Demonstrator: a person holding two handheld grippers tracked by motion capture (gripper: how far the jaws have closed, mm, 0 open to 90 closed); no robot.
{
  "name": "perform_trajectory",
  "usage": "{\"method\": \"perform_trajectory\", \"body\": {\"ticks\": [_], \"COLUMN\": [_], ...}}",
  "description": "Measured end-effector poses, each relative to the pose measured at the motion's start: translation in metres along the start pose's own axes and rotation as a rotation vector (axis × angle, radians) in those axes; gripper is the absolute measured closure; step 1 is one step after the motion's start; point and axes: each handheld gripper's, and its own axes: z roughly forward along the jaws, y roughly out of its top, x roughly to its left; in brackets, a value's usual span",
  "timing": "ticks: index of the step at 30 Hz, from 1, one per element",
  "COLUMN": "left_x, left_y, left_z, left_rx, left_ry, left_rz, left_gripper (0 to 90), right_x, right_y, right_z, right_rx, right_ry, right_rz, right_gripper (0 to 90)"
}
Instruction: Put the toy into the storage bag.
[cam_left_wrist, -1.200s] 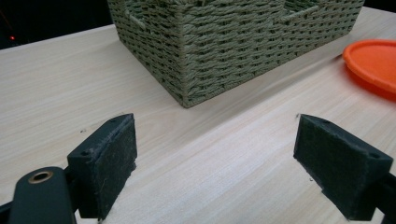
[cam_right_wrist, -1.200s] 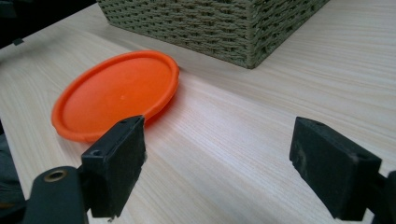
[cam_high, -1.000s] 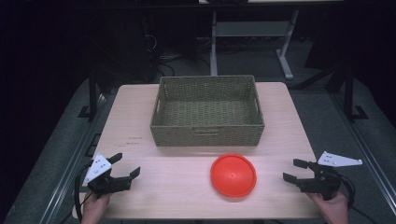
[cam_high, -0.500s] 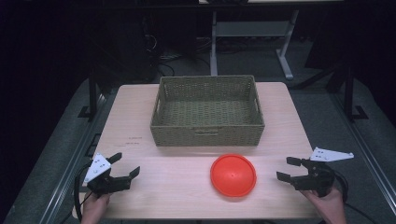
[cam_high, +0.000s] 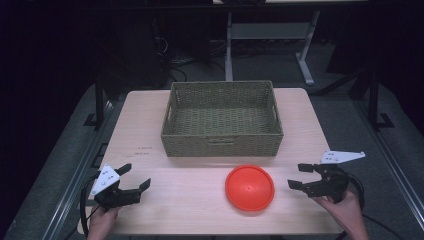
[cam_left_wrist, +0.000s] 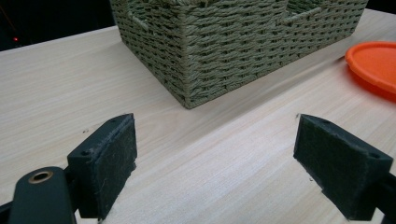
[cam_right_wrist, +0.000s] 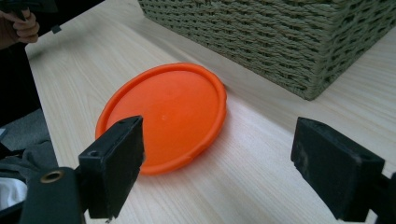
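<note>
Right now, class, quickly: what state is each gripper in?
Left gripper: open, holding nothing, above bare table.
Right gripper: open, holding nothing, beside the orange disc.

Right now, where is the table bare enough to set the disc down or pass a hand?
Bare wood lies between the left gripper and the disc, and along both sides of the basket. The basket's inside is free too. Tightest: the strip between disc and basket front, and between disc and right gripper.
</note>
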Motion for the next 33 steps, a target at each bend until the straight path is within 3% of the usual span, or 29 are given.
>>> {"method": "perform_trajectory", "body": {"ticks": [19,33], "left_x": [0.001,0.002], "left_y": [-0.001,0.000], "left_z": [0.000,0.000], "left_rx": [0.007,0.007], "left_ry": [0.009,0.014], "left_rz": [-0.002,-0.006], "left_gripper": [12.7,12.7], "right_x": [0.009,0.005], "right_y": [0.039,0.059], "right_z": [0.023,0.051], "right_rx": [0.095,0.194], "right_ry": [0.055,0.094], "right_rz": [-0.054,-0.044], "right_gripper": [15.8,16.5]}}
